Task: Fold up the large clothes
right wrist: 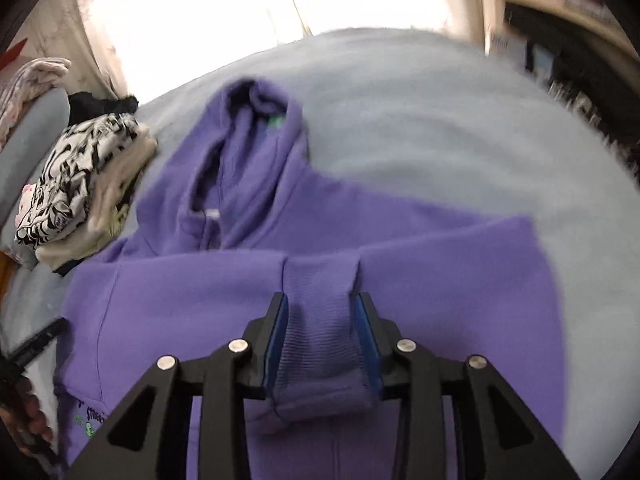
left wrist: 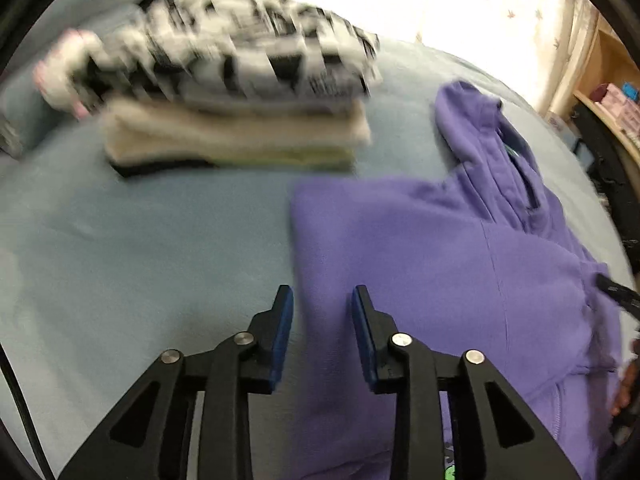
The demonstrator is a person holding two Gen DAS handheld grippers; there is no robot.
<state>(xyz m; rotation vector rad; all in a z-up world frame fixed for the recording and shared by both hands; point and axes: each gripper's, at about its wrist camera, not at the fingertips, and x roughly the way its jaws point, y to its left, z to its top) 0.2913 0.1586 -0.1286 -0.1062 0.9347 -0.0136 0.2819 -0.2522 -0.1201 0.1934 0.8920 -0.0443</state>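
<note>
Presently the purple hoodie (right wrist: 248, 280) lies spread on the blue-grey bed (right wrist: 420, 120), hood toward the frame's top. Right gripper (right wrist: 322, 308) has its pads against a ribbed cuff (right wrist: 320, 344), gripping it. Left gripper (left wrist: 322, 296) stands open over the hoodie's edge, holding nothing. Folded clothes stack (left wrist: 224, 92) sits upper left.

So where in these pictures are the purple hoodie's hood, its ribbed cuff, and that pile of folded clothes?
hood (right wrist: 248, 136), right wrist view, on its upper fabric.
ribbed cuff (right wrist: 320, 344), right wrist view, mid-cuff between the gripper's fingers.
pile of folded clothes (left wrist: 236, 136), left wrist view, on the cream layer.
</note>
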